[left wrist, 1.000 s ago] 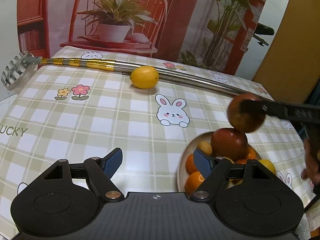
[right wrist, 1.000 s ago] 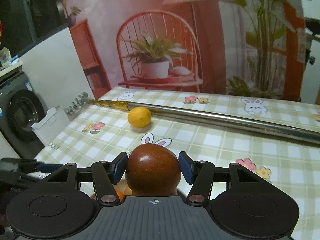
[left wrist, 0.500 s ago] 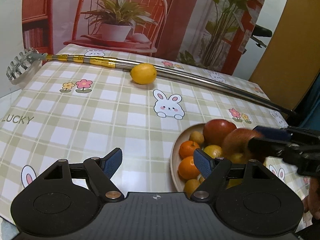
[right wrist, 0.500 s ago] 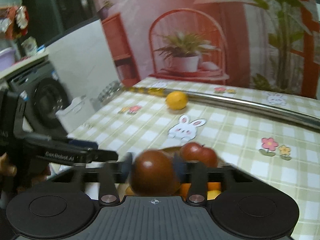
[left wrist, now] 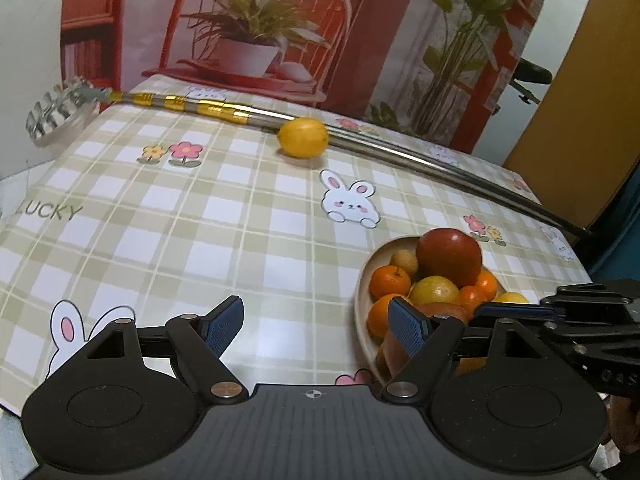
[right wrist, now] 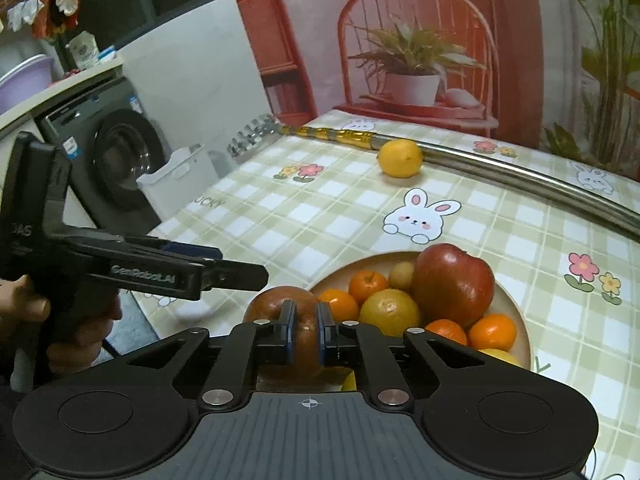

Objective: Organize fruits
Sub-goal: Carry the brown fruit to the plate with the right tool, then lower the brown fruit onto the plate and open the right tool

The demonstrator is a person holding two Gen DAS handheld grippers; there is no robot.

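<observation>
Here the right claw (right wrist: pixel 307 332) is pinched almost shut, its blue pads (right wrist: pixel 289 334) a narrow slit apart with nothing caught between them. Just beyond the tips lies a brownish-red apple (right wrist: pixel 276 304), at the 8 o'clock edge of the tan bowl (right wrist: pixel 516 312) in the right wrist view. Whether the pads touch its skin cannot be told.

The bowl stands on the checked table (right wrist: pixel 320 216) and is heaped with fruit. A large red apple (right wrist: pixel 454 284) sits at about 1 o'clock from the claw tips, and a yellow-orange citrus (right wrist: pixel 390 312) lies touching it. Small tangerines (right wrist: pixel 492 332) lie around them, and a little tan fruit (right wrist: pixel 401 275) sits at the far rim.

The left claw (left wrist: pixel 316 326) is spread wide and grasps nothing. It hangs over bare cloth, with the bowl at its 3 o'clock. A hand (right wrist: pixel 24 300) grips its handle at 9 o'clock in the right wrist view.

A lone lemon (left wrist: pixel 303 137) rests well apart from the bowl, at 12 o'clock in the left wrist view. It lies against a long steel rod (left wrist: pixel 420 160) that crosses the far side of the table. A washing machine (right wrist: pixel 116 160) stands off the table at 10 o'clock in the right wrist view.
</observation>
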